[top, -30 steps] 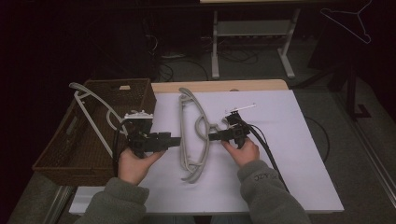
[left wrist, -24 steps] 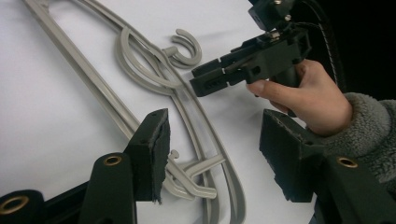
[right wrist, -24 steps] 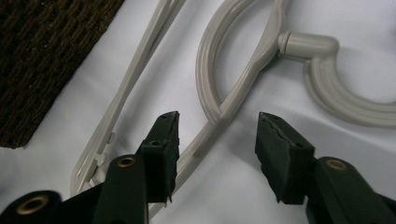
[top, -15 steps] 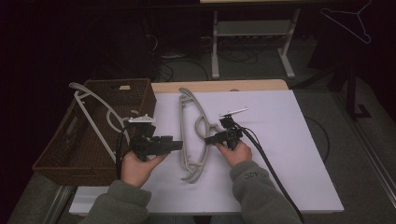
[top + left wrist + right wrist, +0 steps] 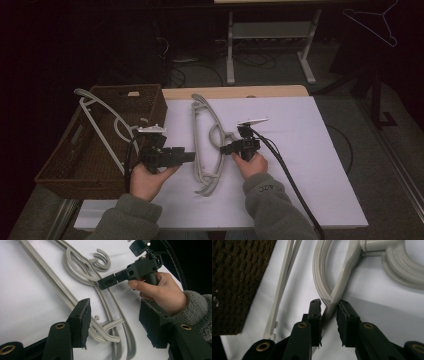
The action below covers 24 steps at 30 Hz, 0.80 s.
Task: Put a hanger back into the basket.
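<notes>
Jaws of your right gripper (image 5: pixel 329 308) have just been closing, now pinching the grey plastic hanger (image 5: pixel 342 280); your left gripper (image 5: pixel 113 322) gapes wide over its bar; beyond, a brown wicker basket (image 5: pixel 234 277).

the worktop (image 5: pixel 320 150) is covered by a white sheet, with a strip of bare wood showing along its far edge. a grey plastic hanger (image 5: pixel 207 145) lies flat on the sheet near the middle, running from far to near, its hook turned to the right. at the worktop's left edge sits a brown woven basket (image 5: pixel 65 165), with a white hanger (image 5: pixel 100 125) leaning out of it.
</notes>
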### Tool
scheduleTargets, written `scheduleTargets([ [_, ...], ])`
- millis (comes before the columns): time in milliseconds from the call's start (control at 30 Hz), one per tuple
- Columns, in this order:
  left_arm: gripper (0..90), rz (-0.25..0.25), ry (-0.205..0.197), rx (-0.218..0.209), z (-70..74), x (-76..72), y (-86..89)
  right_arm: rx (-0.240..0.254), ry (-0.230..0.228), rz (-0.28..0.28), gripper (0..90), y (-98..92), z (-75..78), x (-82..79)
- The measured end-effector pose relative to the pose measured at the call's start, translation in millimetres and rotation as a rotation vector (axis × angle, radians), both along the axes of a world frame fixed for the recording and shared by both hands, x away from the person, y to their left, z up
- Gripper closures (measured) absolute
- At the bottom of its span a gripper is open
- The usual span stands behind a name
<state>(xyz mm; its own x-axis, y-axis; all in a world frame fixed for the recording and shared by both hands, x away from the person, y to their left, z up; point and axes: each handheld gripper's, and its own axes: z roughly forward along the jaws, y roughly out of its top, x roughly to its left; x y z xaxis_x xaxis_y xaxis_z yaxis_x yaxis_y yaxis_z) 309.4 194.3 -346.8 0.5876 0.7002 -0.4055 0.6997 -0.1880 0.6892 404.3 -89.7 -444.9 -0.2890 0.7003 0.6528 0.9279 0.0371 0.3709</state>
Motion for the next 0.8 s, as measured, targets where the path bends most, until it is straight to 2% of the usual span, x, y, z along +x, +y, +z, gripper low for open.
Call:
scheduleTargets([
  [33, 42.4, 0.002, 0.001, 0.001, 0.0, 0.2, 0.6, 0.003, -0.001, 0.004, 74.2, -1.4, -0.7, 0.0],
  [133, 42.3, 0.003, 0.000, 0.002, -0.3, 0.6, 1.5, 0.059, 0.015, -0.016, 76.3, -5.8, -1.9, -1.1],
  [233, 42.3, 0.006, 0.003, 0.001, -0.9, 1.2, 1.5, 0.072, 0.030, -0.030, 76.7, -7.9, -1.3, -2.2],
  [433, 42.1, 0.009, 0.013, 0.004, -3.9, 3.1, 0.2, 0.162, 0.045, -0.037, 78.8, -16.3, 0.6, -5.5],
  [633, 41.9, 0.017, 0.023, 0.006, -7.7, 5.9, -1.1, 0.215, 0.033, -0.027, 80.4, -21.2, 8.7, -8.6],
  [733, 41.9, 0.020, 0.030, 0.005, -10.1, 7.7, -0.8, 0.225, 0.031, -0.016, 80.6, -21.5, 11.6, -10.1],
  [800, 41.8, 0.022, 0.038, 0.007, -11.9, 8.6, -0.4, 0.215, 0.026, -0.013, 80.7, -23.0, 12.4, -11.0],
])
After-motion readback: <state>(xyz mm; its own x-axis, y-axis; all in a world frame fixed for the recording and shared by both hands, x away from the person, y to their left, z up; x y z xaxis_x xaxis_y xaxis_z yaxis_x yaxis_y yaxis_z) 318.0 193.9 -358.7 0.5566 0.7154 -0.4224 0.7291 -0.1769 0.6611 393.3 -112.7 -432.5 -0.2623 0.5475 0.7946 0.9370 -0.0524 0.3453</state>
